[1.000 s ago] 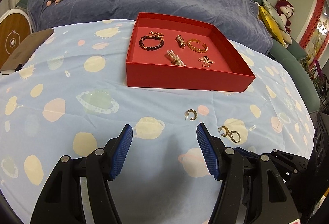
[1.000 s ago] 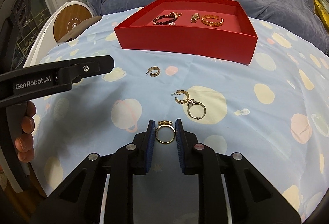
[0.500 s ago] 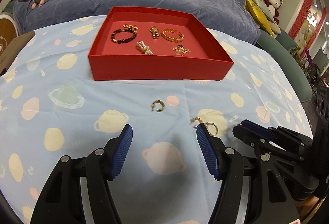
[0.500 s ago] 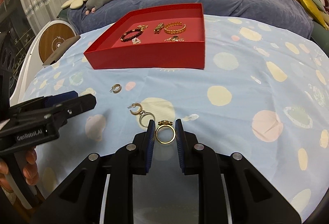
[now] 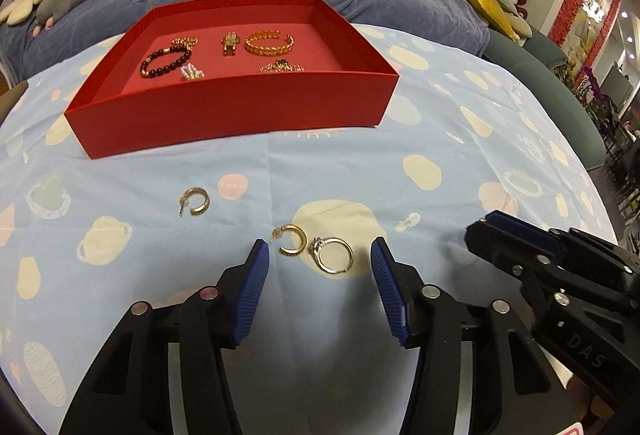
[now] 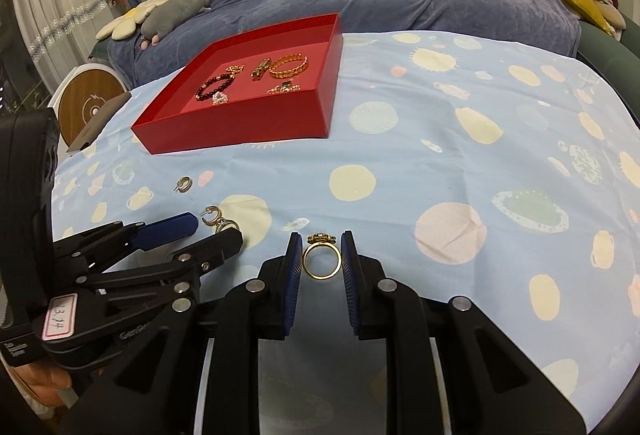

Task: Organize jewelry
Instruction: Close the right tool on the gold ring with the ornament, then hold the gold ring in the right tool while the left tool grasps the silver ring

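gold ring (image 6: 321, 261) between hand-held gripper (image 6: 320, 255) pads

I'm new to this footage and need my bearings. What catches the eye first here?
The red tray at the back of the spotted cloth, with bracelets inside. Nearer, the right gripper pinches a gold ring upright. The open left gripper frames a silver ring touching a gold hoop earring; another hoop earring lies apart, leftward.

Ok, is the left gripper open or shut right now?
Open. In the left wrist view the left gripper has its blue fingers spread wide, with a gold hoop earring and silver ring lying untouched between them.
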